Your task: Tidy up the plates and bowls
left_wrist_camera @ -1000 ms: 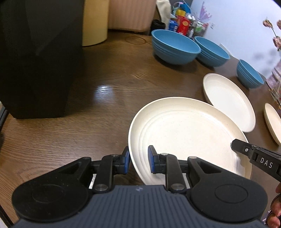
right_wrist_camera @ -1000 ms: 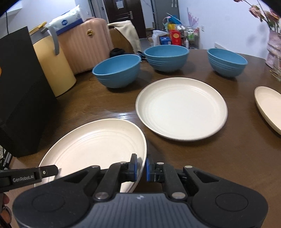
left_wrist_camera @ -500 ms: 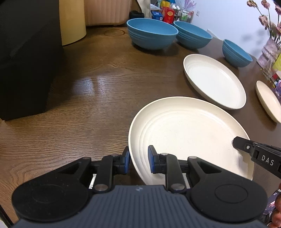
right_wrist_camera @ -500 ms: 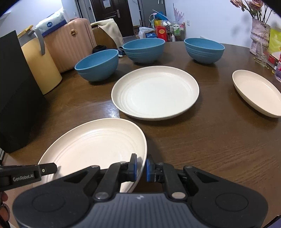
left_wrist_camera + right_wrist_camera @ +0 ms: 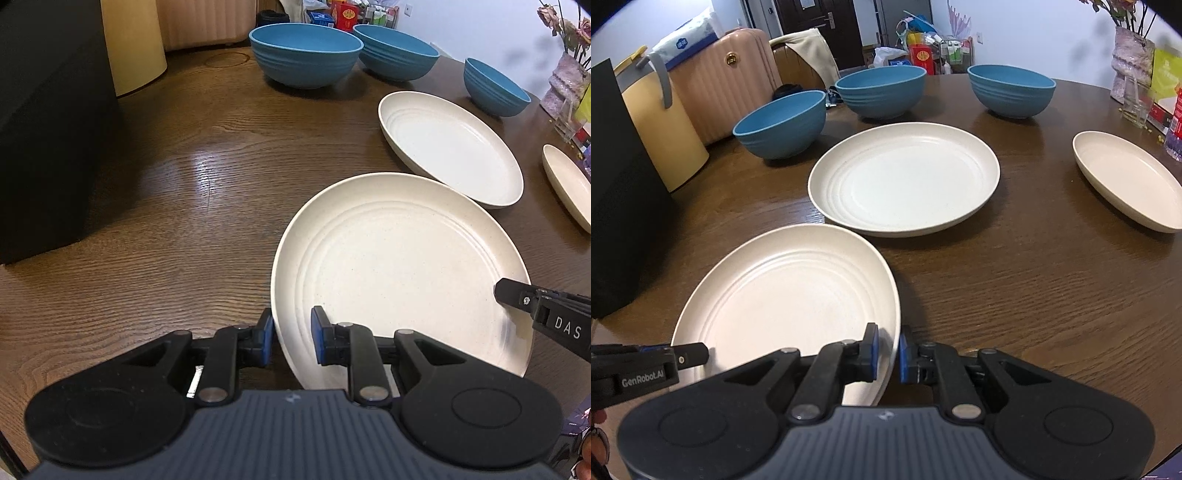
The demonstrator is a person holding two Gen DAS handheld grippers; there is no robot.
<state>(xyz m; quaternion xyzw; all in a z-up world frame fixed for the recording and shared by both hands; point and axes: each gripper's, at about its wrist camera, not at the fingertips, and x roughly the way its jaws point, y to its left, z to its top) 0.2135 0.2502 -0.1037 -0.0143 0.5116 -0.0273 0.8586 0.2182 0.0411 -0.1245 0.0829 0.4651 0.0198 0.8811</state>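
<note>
Left wrist: plate's [image 5: 399, 266] near rim behind fingers [image 5: 264, 339]

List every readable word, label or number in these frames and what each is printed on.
"DAS": on the right tool, seen from the left wrist view.
"GenRobot.AI": on the left tool, seen from the right wrist view.
Print on the white pack atop the suitcase and on the red boxes behind the table: too small to read.

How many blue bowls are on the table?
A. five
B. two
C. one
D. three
D: three blue bowls stand along the far side of the wooden table, behind the cream plates.
</note>
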